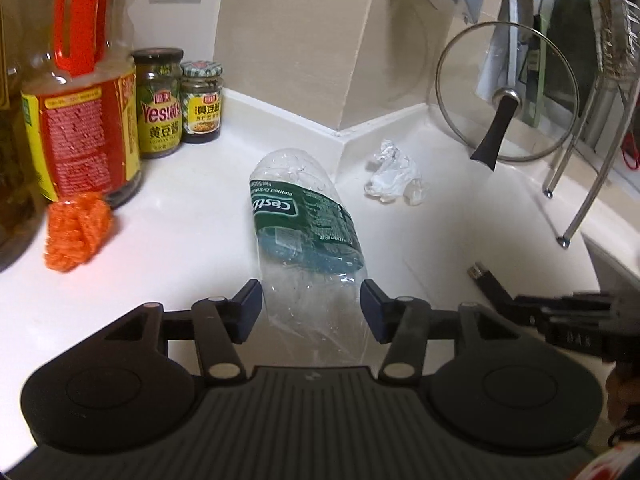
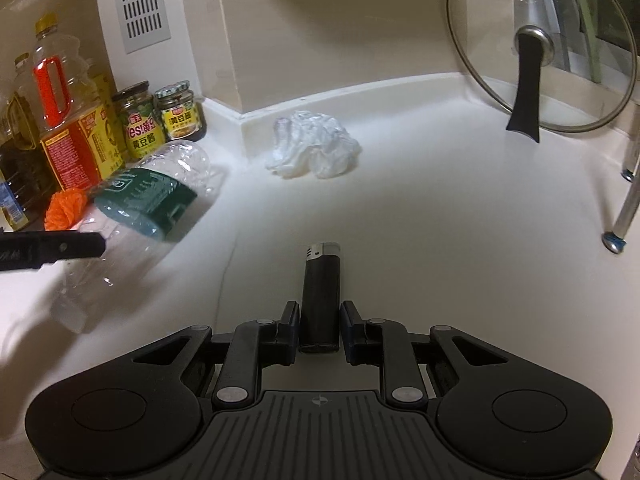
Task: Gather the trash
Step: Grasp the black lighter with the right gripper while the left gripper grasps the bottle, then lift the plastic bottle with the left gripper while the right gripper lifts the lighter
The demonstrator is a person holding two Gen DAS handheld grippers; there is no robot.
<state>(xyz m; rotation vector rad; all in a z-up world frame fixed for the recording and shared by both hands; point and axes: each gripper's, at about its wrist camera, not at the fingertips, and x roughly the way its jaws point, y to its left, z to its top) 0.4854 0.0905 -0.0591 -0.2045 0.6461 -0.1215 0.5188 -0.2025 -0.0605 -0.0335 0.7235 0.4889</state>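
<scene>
The white countertop (image 2: pixel 440 208) fills both views. Ahead and to the right of both grippers, a glass pot lid (image 2: pixel 540 48) with a black handle leans upright in a metal rack (image 1: pixel 580 184). Left of the left gripper (image 1: pixel 311 308) stands a large oil bottle (image 1: pixel 80 120) with a red handle, and two yellow-labelled sauce jars (image 1: pixel 158 108) stand beside it.

A crushed clear water bottle (image 1: pixel 304 216) with a green label lies between the left gripper's spread jaws, its near end flanked by both pads (contact with them is not clear). A crumpled clear plastic bag (image 2: pixel 316 146) rests ahead of the right gripper (image 2: pixel 320 320), near the wall corner. An orange mesh scrubber (image 1: pixel 76 232) sits left of the bottle. Between the right gripper's narrowed jaws lies a black lighter (image 2: pixel 322 292), a sliver of gap showing on each side.
</scene>
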